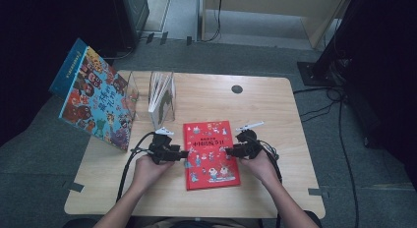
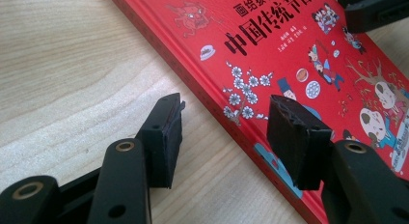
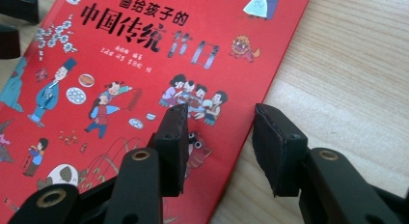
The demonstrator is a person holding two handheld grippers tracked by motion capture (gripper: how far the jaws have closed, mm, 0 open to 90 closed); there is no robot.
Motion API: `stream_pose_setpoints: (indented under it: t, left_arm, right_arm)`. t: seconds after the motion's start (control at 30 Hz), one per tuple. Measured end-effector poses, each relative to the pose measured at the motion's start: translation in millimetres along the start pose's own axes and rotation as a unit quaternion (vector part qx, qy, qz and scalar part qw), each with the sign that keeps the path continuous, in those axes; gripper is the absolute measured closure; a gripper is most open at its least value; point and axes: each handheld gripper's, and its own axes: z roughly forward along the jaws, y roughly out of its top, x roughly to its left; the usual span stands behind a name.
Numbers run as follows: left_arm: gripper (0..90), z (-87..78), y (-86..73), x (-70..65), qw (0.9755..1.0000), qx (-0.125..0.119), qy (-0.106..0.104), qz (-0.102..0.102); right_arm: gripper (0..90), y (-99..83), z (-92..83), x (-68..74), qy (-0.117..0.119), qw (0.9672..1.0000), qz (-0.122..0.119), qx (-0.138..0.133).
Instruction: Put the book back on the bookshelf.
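Book (image 1: 211, 154): we see it flat on the table (image 1: 275, 110), near the front edge, about midway across.
Left gripper (image 1: 183, 153): at the book's left edge, jaws straddling it.
Right gripper (image 1: 229, 151): at the book's right edge, opposite.
Stand (image 1: 163, 98): behind the book, toward our left.
Big book (image 1: 93, 94): left of the stand, propped upright at the table's left edge.
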Motion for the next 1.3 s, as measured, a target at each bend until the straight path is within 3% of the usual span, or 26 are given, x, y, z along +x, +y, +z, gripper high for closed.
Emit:
stream_pose_setpoints:
  t: [0.23,0.47,0.7,0.9,1.1,1.3]
  left_arm:
    - [54.4,0.5,-0.1,-6.1,0.9999,0.016,0.001,0.004]
    - [62.3,0.6,0.5,-7.7,0.9996,0.028,0.002,0.005]
    - [66.4,1.5,0.2,-5.2,0.9992,0.033,-0.020,-0.003]
    - [69.5,2.3,-0.7,-7.6,0.9995,0.030,-0.014,0.001]
    - [69.4,2.6,-1.6,-8.8,0.9996,0.024,-0.011,-0.003]
    - [69.3,2.6,-2.2,-8.8,0.9997,0.022,-0.011,-0.002]
  right_arm:
    - [56.0,8.5,3.2,-9.0,0.021,0.9988,0.031,0.031]
    - [54.8,15.8,5.1,-10.6,0.024,0.9977,0.044,0.046]
    - [55.9,16.6,5.2,-11.4,0.023,0.9976,0.043,0.049]
    - [57.3,16.8,5.6,-8.9,0.014,0.9972,0.056,0.047]
    - [61.8,18.5,5.8,-14.1,0.032,0.9906,0.120,0.056]
    - [60.3,21.9,6.0,-12.0,0.029,0.9894,0.125,0.069]
